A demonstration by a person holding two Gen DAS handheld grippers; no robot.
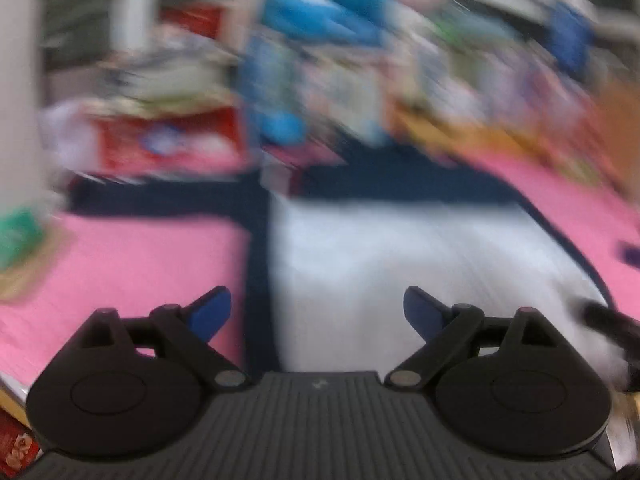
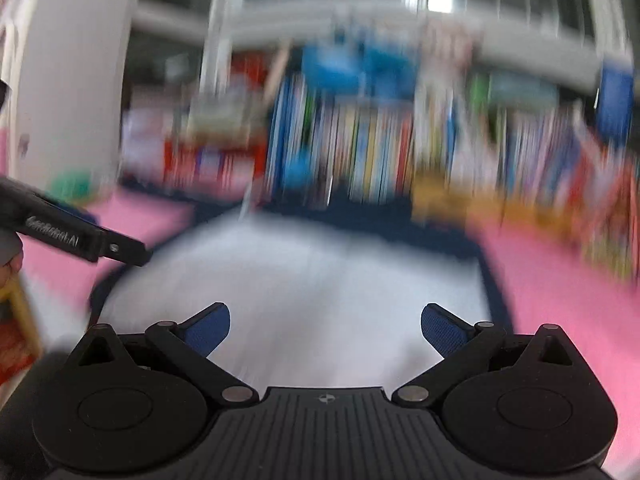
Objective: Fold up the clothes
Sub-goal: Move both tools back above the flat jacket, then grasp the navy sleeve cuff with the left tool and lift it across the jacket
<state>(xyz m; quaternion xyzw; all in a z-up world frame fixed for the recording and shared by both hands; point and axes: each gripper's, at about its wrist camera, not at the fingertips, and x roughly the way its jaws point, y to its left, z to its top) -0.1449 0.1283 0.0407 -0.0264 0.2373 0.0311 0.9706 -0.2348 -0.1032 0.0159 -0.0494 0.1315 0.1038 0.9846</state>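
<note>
Both hand-held grippers, left (image 1: pixel 317 312) and right (image 2: pixel 325 330), are held wide open and empty above the white-and-navy garment (image 1: pixel 400 264), which is judged spread flat, not yet folded.

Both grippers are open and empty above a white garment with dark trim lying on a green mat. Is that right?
Not quite: the mat is pink, not green, as the left wrist view shows. The rest holds: the left gripper and right gripper are open and empty above the white garment with dark trim.

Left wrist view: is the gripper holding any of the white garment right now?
No. The left gripper is open, its blue pads wide apart with nothing between them, above the white garment.
</note>
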